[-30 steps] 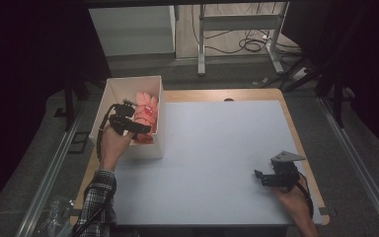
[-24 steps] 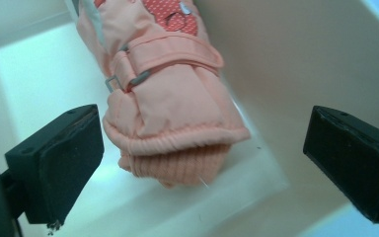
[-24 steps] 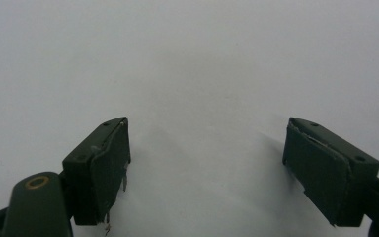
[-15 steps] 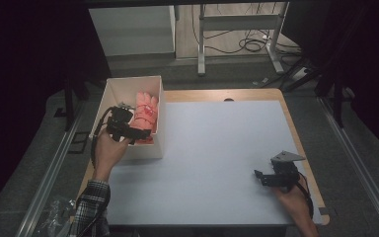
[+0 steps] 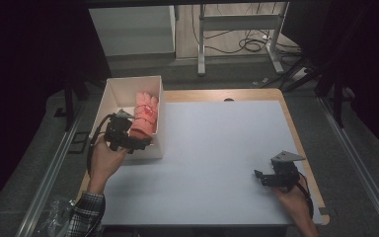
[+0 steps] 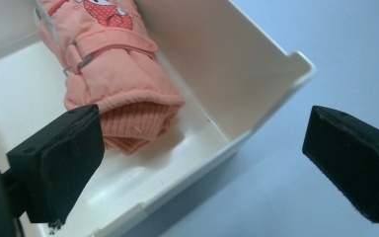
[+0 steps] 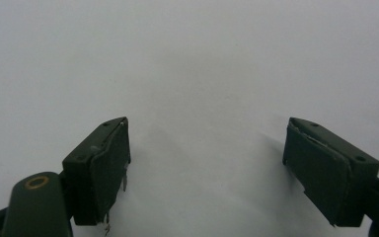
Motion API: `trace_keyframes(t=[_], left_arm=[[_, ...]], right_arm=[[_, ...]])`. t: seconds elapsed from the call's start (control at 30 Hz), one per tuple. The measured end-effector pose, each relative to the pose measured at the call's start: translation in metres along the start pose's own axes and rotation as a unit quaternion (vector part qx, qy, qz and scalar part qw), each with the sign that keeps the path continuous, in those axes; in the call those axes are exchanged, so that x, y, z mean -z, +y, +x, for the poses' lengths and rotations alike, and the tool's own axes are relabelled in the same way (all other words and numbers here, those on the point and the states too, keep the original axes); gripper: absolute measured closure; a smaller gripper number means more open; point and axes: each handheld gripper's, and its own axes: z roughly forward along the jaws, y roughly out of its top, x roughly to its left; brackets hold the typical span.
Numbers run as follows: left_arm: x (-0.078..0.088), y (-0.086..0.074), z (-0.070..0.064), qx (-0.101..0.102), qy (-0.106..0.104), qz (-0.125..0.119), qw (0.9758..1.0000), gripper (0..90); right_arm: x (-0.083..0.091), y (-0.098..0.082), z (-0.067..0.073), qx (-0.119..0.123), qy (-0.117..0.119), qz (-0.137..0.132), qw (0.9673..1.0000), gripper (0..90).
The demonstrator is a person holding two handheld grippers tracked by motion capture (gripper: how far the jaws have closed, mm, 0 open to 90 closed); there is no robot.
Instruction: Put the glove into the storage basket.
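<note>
— Where are your grippers?

— My right gripper [image 5: 260, 177] sits nearest me, low over the bare blue-grey table [image 5: 217, 148], jaws spread apart on nothing. My left gripper [image 6: 202, 148] hangs over the near corner of the white box [image 6: 256, 94], jaws wide apart, empty.

— And the glove?

— The pink glove [image 6: 113, 79] lies inside the box against its right wall, knit cuff toward me, just beyond my left jaw.

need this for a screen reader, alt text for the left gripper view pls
A pink padded glove lies inside a white box, ribbed cuff toward the camera. The left gripper hangs open above the box's near corner, one jaw over the box, the other over the pale table.
</note>
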Motion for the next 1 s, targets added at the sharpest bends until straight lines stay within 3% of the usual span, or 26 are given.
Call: trace_keyframes(t=[0.27, 0.6, 1.0], left_arm=[[0.005, -0.011, -0.008, -0.009, -0.01, -0.003, 0.9999, 2.7], [-0.003, -0.031, -0.031, -0.027, -0.035, -0.018, 0.9988, 2.5], [-0.03, -0.053, -0.065, -0.066, -0.074, -0.045, 0.9941, 2.3]], right_arm=[[0.0, 0.0, 0.0, 0.0, 0.0, 0.0, 1.0, 18.3], [0.0, 0.0, 0.0, 0.001, 0.0, 0.0, 1.0, 18.3], [0.0, 0.0, 0.0, 0.0, 0.0, -0.001, 1.0, 18.3]])
